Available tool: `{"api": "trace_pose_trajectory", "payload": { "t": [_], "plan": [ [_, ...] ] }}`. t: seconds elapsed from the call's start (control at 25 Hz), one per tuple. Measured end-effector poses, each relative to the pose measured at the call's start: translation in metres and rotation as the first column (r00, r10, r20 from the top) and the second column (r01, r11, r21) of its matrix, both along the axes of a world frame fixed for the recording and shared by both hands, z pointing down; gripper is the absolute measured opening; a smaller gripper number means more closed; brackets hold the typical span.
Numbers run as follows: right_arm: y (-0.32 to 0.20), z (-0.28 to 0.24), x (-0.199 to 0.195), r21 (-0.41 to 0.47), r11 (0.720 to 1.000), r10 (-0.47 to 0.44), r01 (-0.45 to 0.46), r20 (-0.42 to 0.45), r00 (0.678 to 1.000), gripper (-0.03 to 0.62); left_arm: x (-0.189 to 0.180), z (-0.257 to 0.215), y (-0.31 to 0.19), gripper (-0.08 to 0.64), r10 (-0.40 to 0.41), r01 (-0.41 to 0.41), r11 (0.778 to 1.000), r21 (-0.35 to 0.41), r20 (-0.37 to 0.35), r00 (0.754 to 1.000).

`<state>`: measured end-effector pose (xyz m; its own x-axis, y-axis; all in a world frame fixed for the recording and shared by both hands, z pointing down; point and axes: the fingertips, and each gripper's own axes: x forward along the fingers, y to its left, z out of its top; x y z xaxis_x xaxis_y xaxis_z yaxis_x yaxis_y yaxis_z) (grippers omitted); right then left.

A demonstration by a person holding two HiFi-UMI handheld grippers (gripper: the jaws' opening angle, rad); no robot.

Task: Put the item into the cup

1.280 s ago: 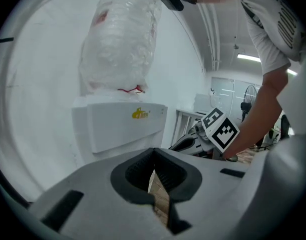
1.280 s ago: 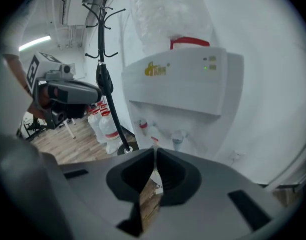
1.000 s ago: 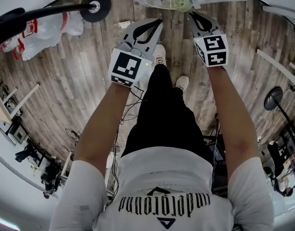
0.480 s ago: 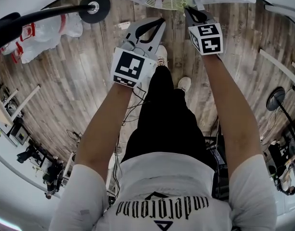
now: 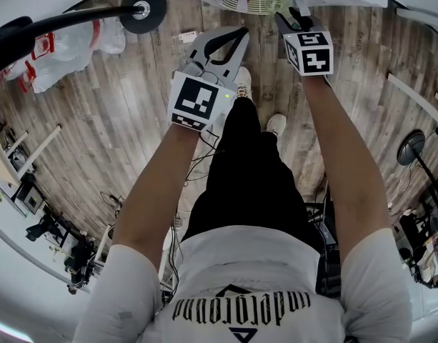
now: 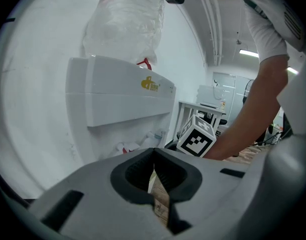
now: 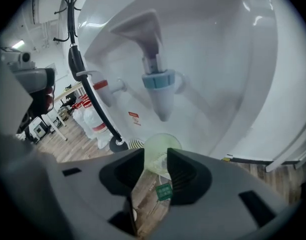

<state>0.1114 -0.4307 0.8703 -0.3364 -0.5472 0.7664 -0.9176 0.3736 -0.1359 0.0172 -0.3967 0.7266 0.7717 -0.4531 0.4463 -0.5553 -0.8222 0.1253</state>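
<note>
Looks nearly done: shows the right claw [image 7: 155, 156] opening, spread just over the cup [image 7: 160, 145], with a pale bag seemingly inside and its green tag [image 7: 163, 191] loose between the jaws; leaves only drawing back. Keeps the left claw [image 6: 153, 154] pressed together on nothing. Gives tag and tap [image 7: 160, 91] in the right gripper view only; gives the drip grille [image 5: 244, 4] left of the cup in the head view only.

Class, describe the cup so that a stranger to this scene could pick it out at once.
Find the white water dispenser. In its recess two taps stick out, a red tap and a blue tap; the cup stands under the blue one. It is the only round, pale green, see-through thing there.
</note>
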Motion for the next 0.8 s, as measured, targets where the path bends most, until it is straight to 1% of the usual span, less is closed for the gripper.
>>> {"api": "trace_pose_trajectory", "payload": {
  "t": [0.2,0.4,0.64,0.8],
  "plan": [
    [0.006,-0.015,0.000,0.027,1.000,-0.009,0.009,0.000,1.000,0.152,0.002,-0.008,0.003,0.008,-0.004,0.004,1.000,0.007,-0.007,1.000],
    [0.023,-0.042,-0.002,0.054,0.998,-0.027,0.026,0.010,1.000,0.152,0.006,-0.028,0.011,0.008,-0.012,0.012,1.000,0.027,-0.011,1.000],
    [0.055,-0.093,-0.004,0.119,0.990,-0.076,0.074,0.016,0.997,0.150,0.010,-0.059,0.034,0.008,-0.028,0.029,0.998,0.050,-0.017,0.999],
    [0.077,-0.140,-0.002,0.180,0.979,-0.098,0.091,0.029,0.995,0.141,0.014,-0.088,0.052,0.008,-0.044,0.046,0.996,0.074,-0.023,0.999]
  ]
}}
